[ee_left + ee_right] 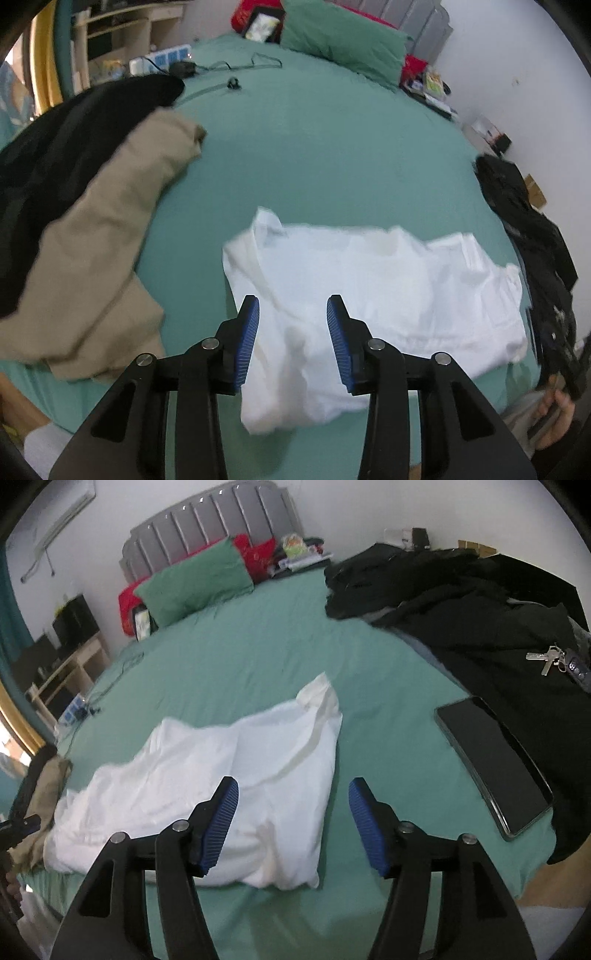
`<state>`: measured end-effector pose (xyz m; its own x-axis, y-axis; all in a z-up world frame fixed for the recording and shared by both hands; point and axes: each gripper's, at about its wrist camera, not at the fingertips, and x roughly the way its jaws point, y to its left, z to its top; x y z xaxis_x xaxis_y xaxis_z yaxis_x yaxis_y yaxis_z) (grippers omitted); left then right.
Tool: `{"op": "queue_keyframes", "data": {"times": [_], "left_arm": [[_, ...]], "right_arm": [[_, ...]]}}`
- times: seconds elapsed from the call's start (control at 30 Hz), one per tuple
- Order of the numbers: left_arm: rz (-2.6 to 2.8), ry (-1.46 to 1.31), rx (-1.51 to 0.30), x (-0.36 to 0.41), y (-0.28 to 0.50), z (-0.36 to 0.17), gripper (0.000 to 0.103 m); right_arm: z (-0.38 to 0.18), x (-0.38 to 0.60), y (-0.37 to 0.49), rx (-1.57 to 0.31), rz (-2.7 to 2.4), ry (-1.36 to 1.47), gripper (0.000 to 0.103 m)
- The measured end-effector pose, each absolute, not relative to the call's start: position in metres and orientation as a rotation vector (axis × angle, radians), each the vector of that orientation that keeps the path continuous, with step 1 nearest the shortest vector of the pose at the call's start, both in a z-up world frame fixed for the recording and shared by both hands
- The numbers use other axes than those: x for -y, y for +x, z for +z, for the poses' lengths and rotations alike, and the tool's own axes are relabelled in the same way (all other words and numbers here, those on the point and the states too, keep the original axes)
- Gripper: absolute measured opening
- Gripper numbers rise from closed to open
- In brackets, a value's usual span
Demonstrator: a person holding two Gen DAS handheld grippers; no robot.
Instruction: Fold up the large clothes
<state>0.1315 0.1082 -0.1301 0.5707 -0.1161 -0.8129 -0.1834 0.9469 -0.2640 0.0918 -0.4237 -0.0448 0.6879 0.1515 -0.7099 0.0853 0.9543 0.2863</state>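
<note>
Both grippers are open and hold nothing. Left gripper [293, 308] and right gripper [293, 788] hang just above the white shirt [369, 295], lying on the green bed [314, 147].

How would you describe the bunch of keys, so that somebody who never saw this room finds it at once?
Start from the big bed with the green sheet, and go to the heap of black clothes on one side of it. The small bunch of silver metal keys lies on top of that heap, the only shiny thing there, beyond the flat black tablet.
</note>
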Motion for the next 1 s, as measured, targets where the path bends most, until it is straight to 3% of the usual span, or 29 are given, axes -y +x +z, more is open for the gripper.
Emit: {"op": "queue_keyframes", "data": {"times": [0.57, 0.63, 0.67, 0.7, 0.73, 0.77, 0.8, 1.0], "left_arm": [[-0.005, -0.457, -1.08, -0.082, 0.15, -0.188, 0.041], [0.062, -0.427, -1.078, -0.083, 0.153, -0.188, 0.04], [0.073, -0.419, -1.071, -0.084, 0.154, -0.187, 0.04], [0.06, -0.421, -1.052, -0.084, 0.155, -0.186, 0.032], [0.035, -0.423, -1.037, -0.082, 0.157, -0.184, 0.008], [0.026, -0.4, -1.038, -0.079, 0.159, -0.183, 0.001], [0.03, -0.367, -1.029, -0.076, 0.16, -0.18, 0.001], [0.042, -0.353, -0.901, -0.074, 0.163, -0.149, 0.001]], "right_arm": [[-0.093, 0.371, 0.138, -0.978, 0.337, 0.454, 0.062], [-0.094, 0.374, 0.146, -0.973, 0.337, 0.459, 0.052], [-0.094, 0.373, 0.148, -0.97, 0.336, 0.445, 0.035], [-0.093, 0.374, 0.15, -0.97, 0.325, 0.42, 0.019], [-0.092, 0.373, 0.152, -0.969, 0.328, 0.407, 0.017], [-0.092, 0.373, 0.153, -0.962, 0.336, 0.41, 0.011], [-0.089, 0.373, 0.154, -0.95, 0.341, 0.409, 0.005], [-0.061, 0.363, 0.157, -0.859, 0.356, 0.318, 0.003]]}}
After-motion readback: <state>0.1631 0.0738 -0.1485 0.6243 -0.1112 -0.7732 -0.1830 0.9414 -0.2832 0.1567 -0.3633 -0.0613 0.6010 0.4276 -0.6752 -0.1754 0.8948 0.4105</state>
